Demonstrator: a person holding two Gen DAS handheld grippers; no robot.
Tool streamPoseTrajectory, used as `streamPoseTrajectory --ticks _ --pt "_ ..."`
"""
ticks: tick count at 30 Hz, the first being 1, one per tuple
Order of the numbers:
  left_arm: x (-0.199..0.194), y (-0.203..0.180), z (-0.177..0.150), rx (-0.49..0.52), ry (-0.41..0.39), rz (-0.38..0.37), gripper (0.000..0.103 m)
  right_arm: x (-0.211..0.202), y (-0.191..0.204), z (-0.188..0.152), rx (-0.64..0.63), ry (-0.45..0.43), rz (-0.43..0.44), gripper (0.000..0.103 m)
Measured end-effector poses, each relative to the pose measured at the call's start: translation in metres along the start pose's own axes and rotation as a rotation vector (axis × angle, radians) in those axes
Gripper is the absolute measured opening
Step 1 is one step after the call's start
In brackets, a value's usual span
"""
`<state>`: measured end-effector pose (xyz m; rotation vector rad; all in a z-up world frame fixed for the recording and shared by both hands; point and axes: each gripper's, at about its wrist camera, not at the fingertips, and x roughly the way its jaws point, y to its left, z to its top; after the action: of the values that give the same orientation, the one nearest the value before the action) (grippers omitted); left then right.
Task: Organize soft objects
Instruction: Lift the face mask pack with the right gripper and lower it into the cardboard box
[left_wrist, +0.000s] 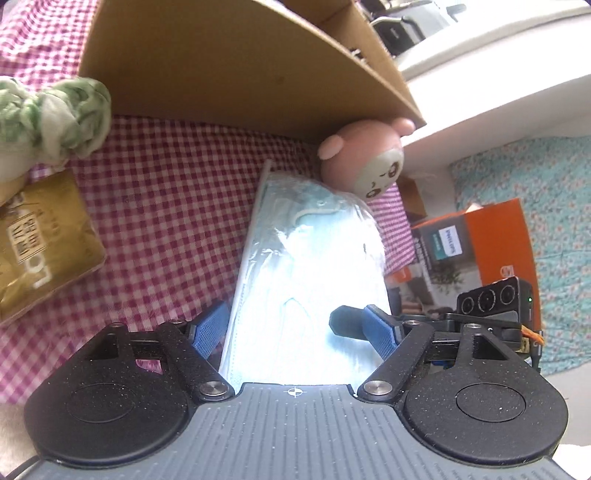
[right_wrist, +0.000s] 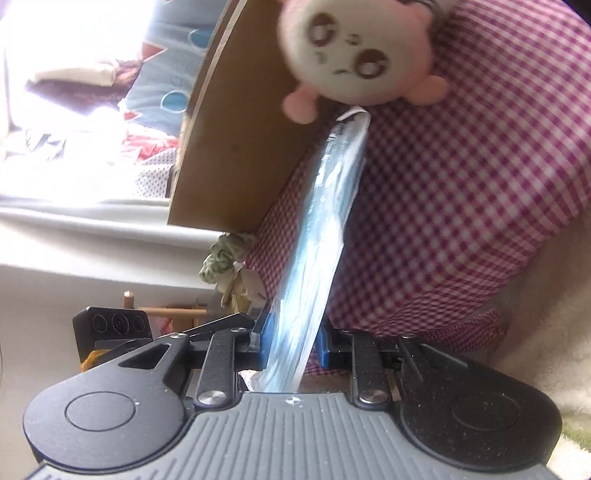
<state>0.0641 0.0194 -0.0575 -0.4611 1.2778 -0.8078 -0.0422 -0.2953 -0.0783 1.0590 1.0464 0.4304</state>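
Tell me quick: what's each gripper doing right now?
Left gripper: open, straddling the pack of blue face masks, pads not pressing.
Right gripper: shut on the pack's edge.

Glossy plastic mask pack (left_wrist: 306, 258), matt cardboard box (left_wrist: 229, 62).

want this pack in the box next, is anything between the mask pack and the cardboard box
Yes: the pink plush toy sits at the far end of the mask pack, against the cardboard box wall. The right gripper already pinches the pack.
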Motion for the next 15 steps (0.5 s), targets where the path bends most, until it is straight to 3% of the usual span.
streamPoseTrajectory --ticks 15 --pt "-0.094 -0.042 -0.021 0.079 -0.283 0.036 0.078 0.015 0.124 0.010 -0.413 0.040 0.055 0.025"
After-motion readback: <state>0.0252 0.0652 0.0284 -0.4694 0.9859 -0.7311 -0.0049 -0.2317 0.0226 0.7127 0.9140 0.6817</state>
